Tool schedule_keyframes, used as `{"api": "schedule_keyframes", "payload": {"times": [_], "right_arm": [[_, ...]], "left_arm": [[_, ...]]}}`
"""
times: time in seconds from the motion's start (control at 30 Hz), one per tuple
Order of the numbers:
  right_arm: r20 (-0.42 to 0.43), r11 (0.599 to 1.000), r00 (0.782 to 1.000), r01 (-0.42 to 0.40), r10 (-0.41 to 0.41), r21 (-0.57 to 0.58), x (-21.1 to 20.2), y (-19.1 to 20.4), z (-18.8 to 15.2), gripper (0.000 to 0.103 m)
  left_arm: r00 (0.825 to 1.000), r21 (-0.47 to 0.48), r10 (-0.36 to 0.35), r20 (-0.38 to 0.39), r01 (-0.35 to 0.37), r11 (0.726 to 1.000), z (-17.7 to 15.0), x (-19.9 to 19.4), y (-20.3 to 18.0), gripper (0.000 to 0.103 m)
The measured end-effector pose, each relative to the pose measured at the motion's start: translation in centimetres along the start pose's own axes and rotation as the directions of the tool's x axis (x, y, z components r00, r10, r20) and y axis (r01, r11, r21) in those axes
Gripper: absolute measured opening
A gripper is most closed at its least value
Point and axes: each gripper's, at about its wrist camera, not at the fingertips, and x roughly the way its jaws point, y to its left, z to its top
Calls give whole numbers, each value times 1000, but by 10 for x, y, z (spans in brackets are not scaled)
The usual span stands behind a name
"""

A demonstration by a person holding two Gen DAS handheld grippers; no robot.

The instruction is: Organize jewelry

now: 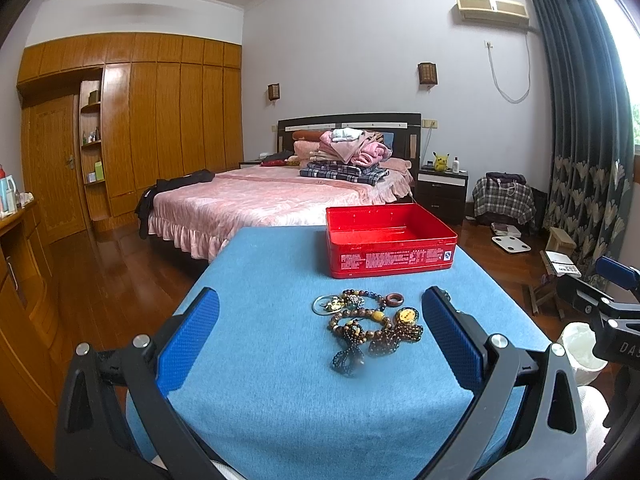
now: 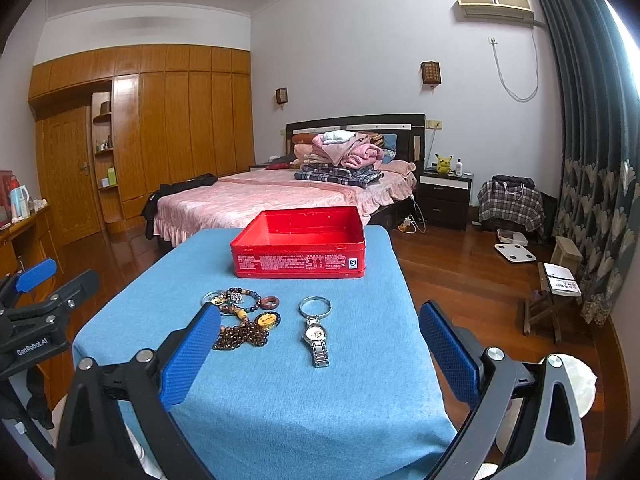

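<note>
I hold both tools over the near edge of the counter [image 2: 360, 420], which is covered in blue cloth. My left tool [image 1: 320, 328] is spread wide and holds nothing, and so is my right tool [image 2: 320, 336].

The jewelry lies ahead of both tools, none of it yet in the tin [image 2: 298, 246]. The tin stands open and looks empty, farther ahead, beyond all the pieces. The beads [image 1: 360, 332] sit in a loose tangle straight ahead of my left tool, between its two blue pads [image 1: 188, 344], nearer the right one. In the right wrist view the same tangle lies just past the tip of that tool's left pad, partly hidden by it.

The watch [image 2: 318, 336] lies straight ahead of my right tool, midway between its pads. Its long axis runs away from me, along the tool's own line, with the metal band toward me and a bangle [image 2: 315, 306] touching its far end. So my right tool is the nearer one for the watch, and my left tool for the beads.

I judge that the watch suits a first pick: the fingers would close across its narrow width without turning my wrist. The tangled beads may drag each other if lifted singly.
</note>
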Motion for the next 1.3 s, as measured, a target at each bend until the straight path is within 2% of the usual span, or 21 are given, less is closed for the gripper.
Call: {"api": "schedule_keyframes", "payload": {"times": [0.17,0.23,0.47,0.67,0.97,1.07,1.1,1.13,1.17,1.2,1.3], "right_arm": [[-1,1000,1000,3,-3,-6,9,-2,-6,97],[6,1000,1000,5,-5,-2,14,-4,-9,97],[71,999,997,26,-24,-23,41,-8,-30,97],[22,1000,1000,2,-3,15,83,-15,-49,97],[-59,1000,998,9,-8,21,139,-24,-70,96],[-91,1000,996,-8,10,19,151,-26,-75,85],[-98,1000,995,-16,18,20,153,-25,-76,77],[-104,999,994,-31,33,22,155,-25,-77,68],[-110,998,992,-52,54,26,158,-26,-77,64],[-113,998,992,-56,59,27,159,-26,-78,58],[-128,997,989,-74,76,16,161,-23,-78,55]], "left_arm": [[1000,-7,0,-14,0,1000,-6,7,-1,98],[999,-19,-24,-28,23,1000,-10,13,-1,98],[997,-44,-15,-71,12,999,-32,49,1,98],[994,4,-22,-104,22,1000,-63,88,-6,98],[993,-19,-17,-119,15,1000,-82,126,-8,97],[992,-36,-24,-125,20,999,-88,134,-7,95],[992,-38,-27,-127,22,999,-90,136,-8,94],[991,-37,-28,-133,24,999,-92,139,-9,89],[990,-35,-31,-139,27,999,-94,142,-9,80],[989,-35,-38,-146,33,999,-95,145,-10,76],[984,-40,-57,-170,50,998,-99,154,-12,73]]}}
